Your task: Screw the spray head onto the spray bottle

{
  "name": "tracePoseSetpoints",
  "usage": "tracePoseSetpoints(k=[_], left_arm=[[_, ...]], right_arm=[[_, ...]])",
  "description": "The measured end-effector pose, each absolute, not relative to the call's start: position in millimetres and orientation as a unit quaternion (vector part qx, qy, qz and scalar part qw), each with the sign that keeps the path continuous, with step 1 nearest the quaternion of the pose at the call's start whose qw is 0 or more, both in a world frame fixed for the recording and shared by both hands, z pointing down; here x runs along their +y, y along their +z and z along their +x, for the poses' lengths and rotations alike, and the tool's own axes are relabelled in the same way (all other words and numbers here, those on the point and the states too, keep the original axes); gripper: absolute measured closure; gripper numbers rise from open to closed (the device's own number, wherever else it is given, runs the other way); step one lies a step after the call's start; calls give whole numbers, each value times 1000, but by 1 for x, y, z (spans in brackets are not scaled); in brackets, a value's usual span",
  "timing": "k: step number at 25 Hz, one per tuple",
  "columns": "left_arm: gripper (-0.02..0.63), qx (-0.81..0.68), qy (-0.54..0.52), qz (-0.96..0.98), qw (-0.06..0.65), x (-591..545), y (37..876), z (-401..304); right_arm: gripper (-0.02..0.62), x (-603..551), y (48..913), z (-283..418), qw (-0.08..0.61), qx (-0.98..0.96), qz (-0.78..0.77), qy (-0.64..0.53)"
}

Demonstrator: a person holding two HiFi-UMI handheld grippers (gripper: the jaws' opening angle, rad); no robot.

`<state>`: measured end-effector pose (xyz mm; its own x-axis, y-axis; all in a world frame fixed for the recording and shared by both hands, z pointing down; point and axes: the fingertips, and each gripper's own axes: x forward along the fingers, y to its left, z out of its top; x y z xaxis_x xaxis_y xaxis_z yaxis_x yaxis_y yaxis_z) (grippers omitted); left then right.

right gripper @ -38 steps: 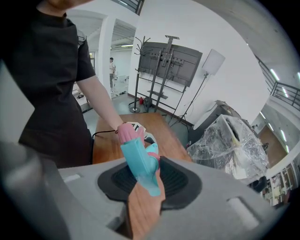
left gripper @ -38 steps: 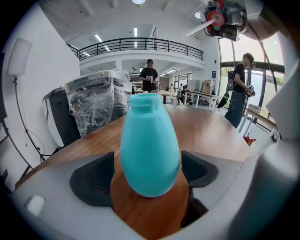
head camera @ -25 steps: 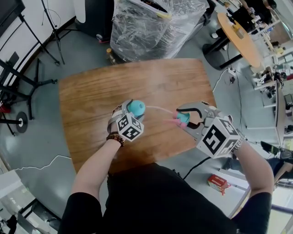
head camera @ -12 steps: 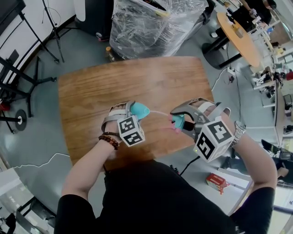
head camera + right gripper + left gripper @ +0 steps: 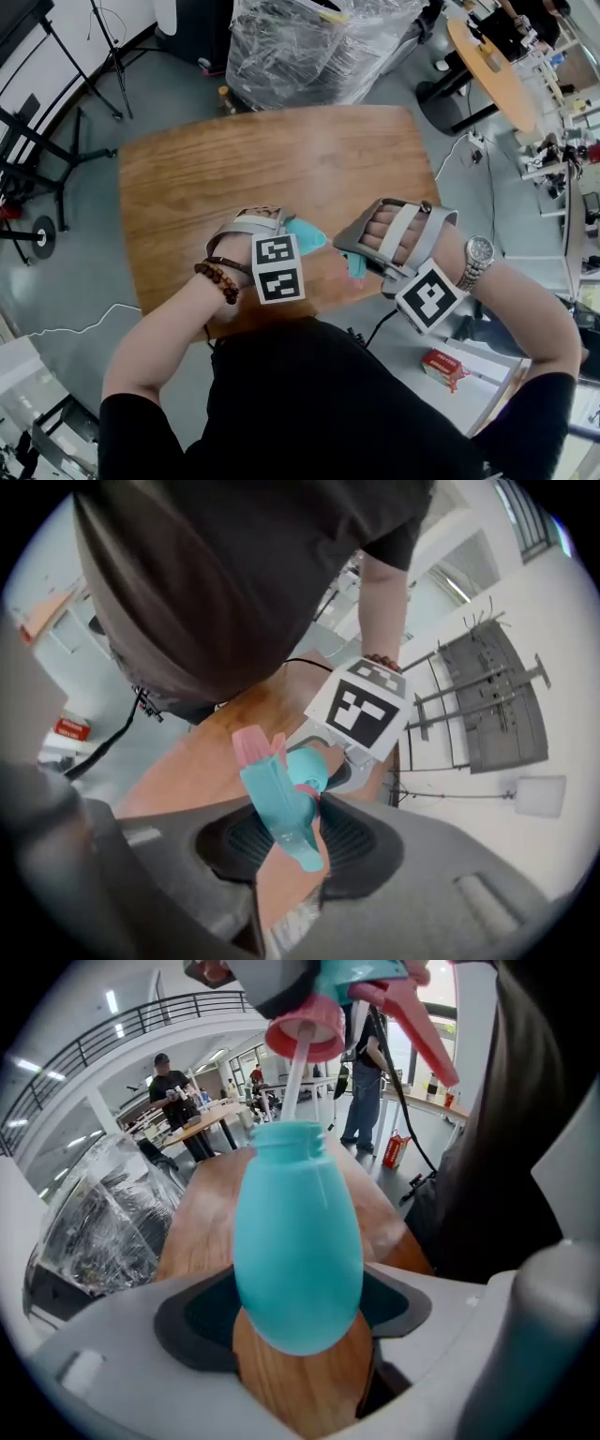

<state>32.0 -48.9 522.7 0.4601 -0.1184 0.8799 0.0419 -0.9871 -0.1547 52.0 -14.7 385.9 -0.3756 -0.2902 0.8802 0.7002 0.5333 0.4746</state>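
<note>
Left gripper view: my left tool (image 5: 298,1327) clamps the spray bottle (image 5: 296,1241). My right tool (image 5: 298,844) grips the spray head (image 5: 307,1033), its collar just off the neck. If I twist while misaligned, I could cross-thread it.

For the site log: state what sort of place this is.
Probably an open lab or workshop: a shrink-wrapped load on the grey floor, tripod stands beside the wooden table, cluttered desks.

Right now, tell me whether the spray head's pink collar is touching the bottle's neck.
Apart. The left gripper view shows the pink collar hanging above the bottle neck, with a bare stretch of white dip tube between them.
</note>
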Motion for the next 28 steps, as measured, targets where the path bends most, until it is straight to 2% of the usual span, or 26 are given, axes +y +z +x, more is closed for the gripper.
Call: tracePoseSetpoints(k=[4,11,28], left_arm=[[196,-10,-526,-845,97,-40,510,34],[196,-52,-539,-833,117,-24,503,34],[196,-94,-549,-824,104,-5,500,36]], right_arm=[[477,-3,389,55,505,-643,-198,-541],[477,9,392,57,463,-602,-249,-601],[477,20,397,53,444,-604,-271,-604]])
